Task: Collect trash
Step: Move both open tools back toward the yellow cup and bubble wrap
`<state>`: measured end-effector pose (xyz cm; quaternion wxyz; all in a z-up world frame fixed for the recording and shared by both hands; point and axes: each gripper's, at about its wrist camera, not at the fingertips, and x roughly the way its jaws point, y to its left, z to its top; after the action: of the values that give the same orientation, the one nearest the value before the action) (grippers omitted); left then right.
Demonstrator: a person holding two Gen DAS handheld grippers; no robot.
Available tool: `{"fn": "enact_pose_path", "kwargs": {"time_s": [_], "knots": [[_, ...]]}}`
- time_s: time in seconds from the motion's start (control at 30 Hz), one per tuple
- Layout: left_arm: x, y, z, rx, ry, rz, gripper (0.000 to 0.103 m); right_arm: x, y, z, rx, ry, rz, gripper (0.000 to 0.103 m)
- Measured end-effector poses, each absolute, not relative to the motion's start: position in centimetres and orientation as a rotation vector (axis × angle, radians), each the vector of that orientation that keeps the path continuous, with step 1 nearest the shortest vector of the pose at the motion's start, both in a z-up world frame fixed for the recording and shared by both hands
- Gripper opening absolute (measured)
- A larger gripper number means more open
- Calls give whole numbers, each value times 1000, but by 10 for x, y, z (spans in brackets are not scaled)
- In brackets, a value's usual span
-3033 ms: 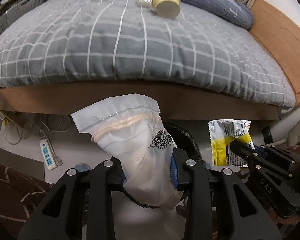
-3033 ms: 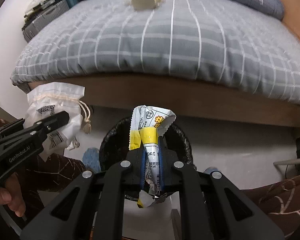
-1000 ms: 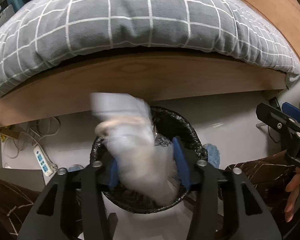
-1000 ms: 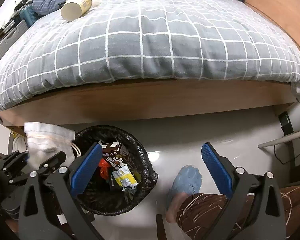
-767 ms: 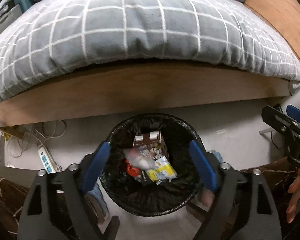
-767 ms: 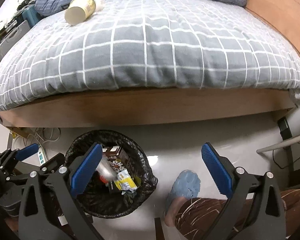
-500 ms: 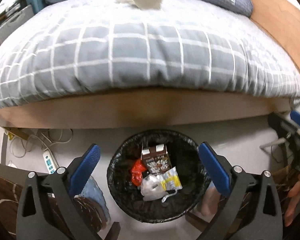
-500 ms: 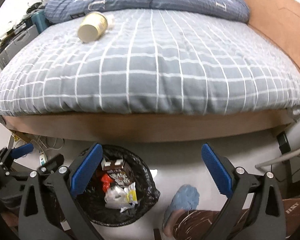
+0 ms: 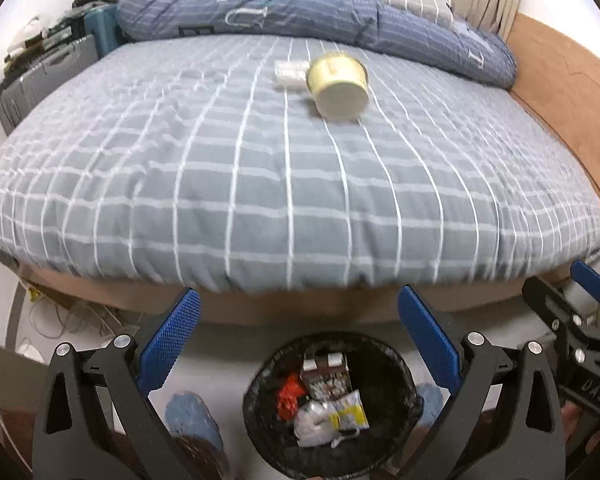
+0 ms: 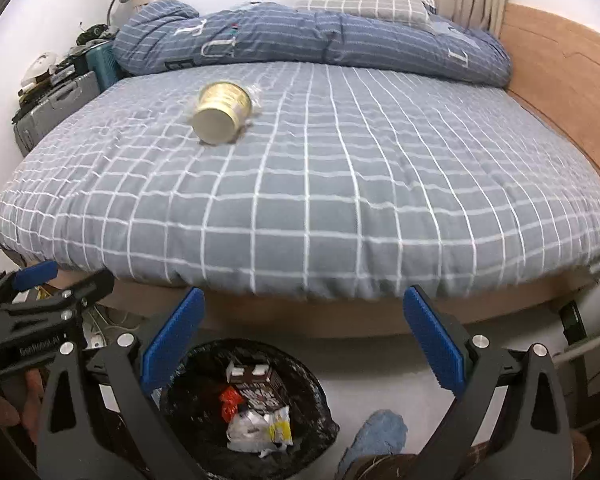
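A black-lined trash bin (image 9: 396, 364) (image 10: 316, 396) stands on the floor by the bed and holds a brown carton, a red wrapper, a white bag (image 9: 312, 426) and a yellow snack packet (image 9: 350, 414). A gold paper cup (image 9: 338, 84) (image 10: 220, 114) lies on its side on the grey checked bed, with a clear plastic wrapper (image 9: 288, 72) beside it. My left gripper (image 9: 298, 340) is open and empty above the bin. My right gripper (image 10: 304, 340) is open and empty, just right of the bin.
The bed (image 9: 260, 184) fills the middle, with a blue duvet (image 10: 300, 44) at its far side and a wooden headboard (image 10: 560, 80) on the right. Cases and clutter (image 10: 56, 92) stand at the left. Cables and a power strip lie under the bed's left corner. Blue slippers flank the bin.
Both grippers let go of their trash: the white bag and the yellow packet now lie in the bin. Both cameras have since tilted up toward the bed and the cup.
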<state>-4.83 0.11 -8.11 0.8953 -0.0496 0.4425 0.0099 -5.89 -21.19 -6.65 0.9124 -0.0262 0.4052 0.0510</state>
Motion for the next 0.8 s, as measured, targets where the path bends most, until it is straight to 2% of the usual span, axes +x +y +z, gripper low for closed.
{"fn": "enact_pose_path", "kwargs": {"time_s": [0.33,0.8], "knots": [[5,38,-57,-113,838,75,97,-1,-179,-43,-37,778,165,95],[76,77,-52,-124,814,109,97,93,-144,-41,-31,766,200,95]]}}
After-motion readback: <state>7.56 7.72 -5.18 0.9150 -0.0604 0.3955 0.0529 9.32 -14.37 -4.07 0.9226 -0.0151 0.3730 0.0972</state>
